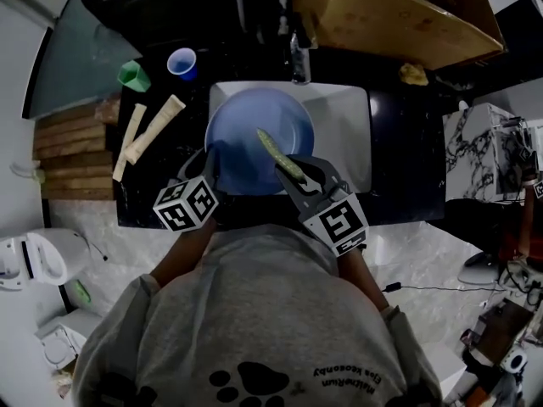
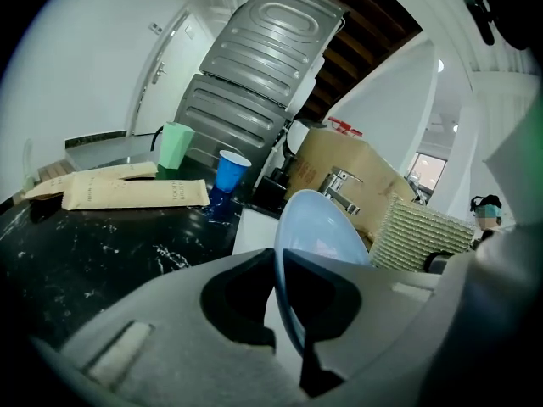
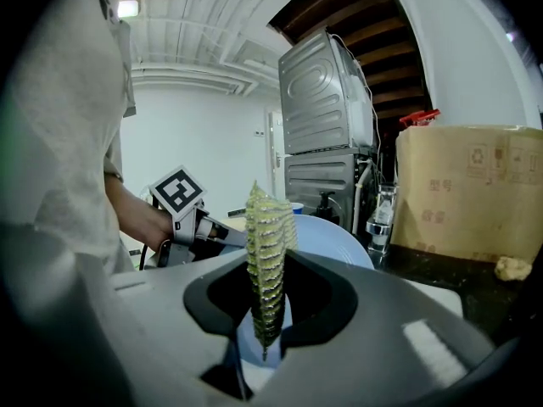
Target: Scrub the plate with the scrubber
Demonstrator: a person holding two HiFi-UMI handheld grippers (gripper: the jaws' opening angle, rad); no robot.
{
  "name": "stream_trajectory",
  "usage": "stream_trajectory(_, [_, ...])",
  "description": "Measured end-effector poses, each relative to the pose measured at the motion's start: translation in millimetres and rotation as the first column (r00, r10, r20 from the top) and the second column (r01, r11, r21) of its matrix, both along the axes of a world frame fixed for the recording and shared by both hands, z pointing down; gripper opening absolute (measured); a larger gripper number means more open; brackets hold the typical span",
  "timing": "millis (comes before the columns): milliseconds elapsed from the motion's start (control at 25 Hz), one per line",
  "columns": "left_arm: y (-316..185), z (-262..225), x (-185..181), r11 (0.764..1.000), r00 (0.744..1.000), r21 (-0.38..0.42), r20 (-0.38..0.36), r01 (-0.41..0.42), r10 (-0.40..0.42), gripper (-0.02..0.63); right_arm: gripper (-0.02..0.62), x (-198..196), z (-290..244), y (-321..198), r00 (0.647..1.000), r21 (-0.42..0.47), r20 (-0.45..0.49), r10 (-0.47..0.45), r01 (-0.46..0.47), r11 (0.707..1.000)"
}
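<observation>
A pale blue plate (image 1: 254, 138) is held tilted over the white sink (image 1: 352, 134). My left gripper (image 1: 208, 166) is shut on the plate's near-left rim; in the left gripper view the plate (image 2: 318, 227) stands edge-on between the jaws of my left gripper (image 2: 293, 312). My right gripper (image 1: 297, 176) is shut on a yellow-green knitted scrubber (image 1: 276, 153), which lies against the plate's face. In the right gripper view the scrubber (image 3: 267, 253) stands upright in my right gripper (image 3: 265, 329), with the plate (image 3: 327, 231) behind it.
A black counter (image 1: 144, 193) holds two beige packets (image 1: 153, 130), a green cup (image 1: 133, 76) and a blue cup (image 1: 181, 63). A faucet (image 1: 299, 53) stands behind the sink, with a cardboard box (image 1: 399, 15) at the back right. A yellow lump (image 1: 414, 74) lies on the right counter.
</observation>
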State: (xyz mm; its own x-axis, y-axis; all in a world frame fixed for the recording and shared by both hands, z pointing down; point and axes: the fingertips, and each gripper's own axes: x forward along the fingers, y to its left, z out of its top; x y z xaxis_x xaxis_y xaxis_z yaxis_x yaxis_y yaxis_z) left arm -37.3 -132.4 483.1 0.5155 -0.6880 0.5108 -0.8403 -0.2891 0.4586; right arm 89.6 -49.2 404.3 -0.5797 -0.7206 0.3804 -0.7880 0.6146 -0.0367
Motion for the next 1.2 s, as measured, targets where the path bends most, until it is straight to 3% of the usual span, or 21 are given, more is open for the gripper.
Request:
stream_trajectory(640, [-32,36,71,0.983,0.987,-0.089,0.005,-0.158,0.159,0.020,0.072,30,36,-23,0.997,-0.105,0.003,0.082,-0.081,0.991])
stream_trajectory(1200, [-44,89,91,0.971,0.989,-0.192,0.002,-0.146,0.149,0.021,0.072,56,79,-50,0.990,-0.165,0.017,0.137,-0.132,0.977])
